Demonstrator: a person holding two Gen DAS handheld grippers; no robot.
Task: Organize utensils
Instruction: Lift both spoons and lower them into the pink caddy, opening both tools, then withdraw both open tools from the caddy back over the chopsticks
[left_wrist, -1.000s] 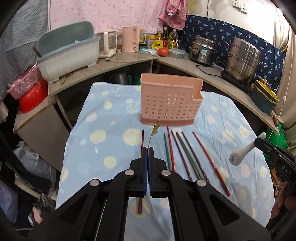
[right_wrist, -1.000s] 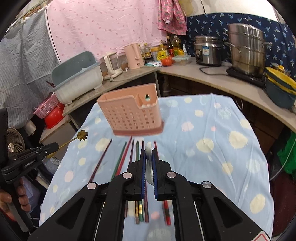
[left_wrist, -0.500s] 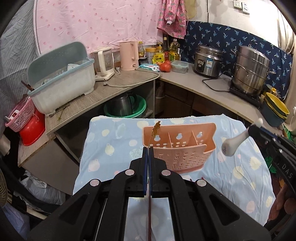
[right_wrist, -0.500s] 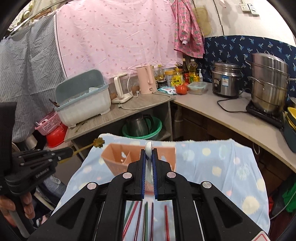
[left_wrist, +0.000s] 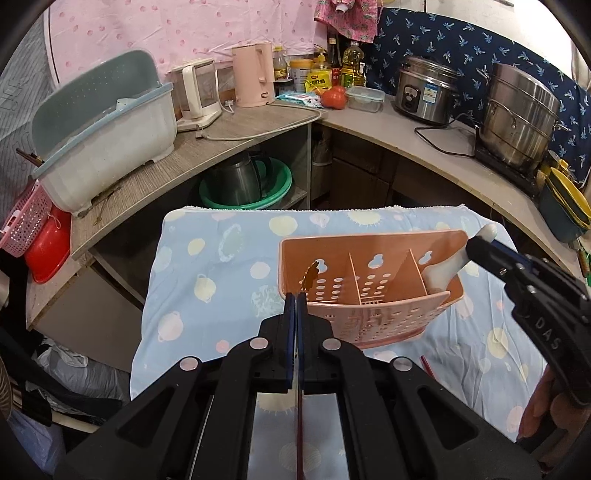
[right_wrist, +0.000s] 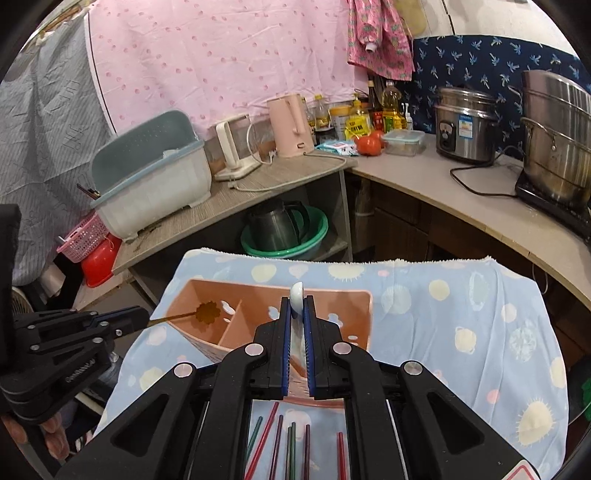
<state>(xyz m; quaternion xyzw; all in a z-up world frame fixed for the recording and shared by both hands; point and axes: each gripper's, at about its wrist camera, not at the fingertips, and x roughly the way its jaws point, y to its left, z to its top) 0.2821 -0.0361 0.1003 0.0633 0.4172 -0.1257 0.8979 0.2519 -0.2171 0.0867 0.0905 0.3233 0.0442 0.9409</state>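
left tool (left_wrist: 295, 295) was pressed together on a thin gold stick with a flower tip (left_wrist: 311, 275), the tip over the left compartment of the pink utensil holder (left_wrist: 369, 317). right tool (right_wrist: 296, 306) was pinching a white spoon (right_wrist: 296, 295) by its handle, held over the holder's right side. holder stood on the surface under a blue dotted cloth (right_wrist: 461, 332). coloured chopsticks (right_wrist: 280, 443) lay on the cloth on the near side of the holder.
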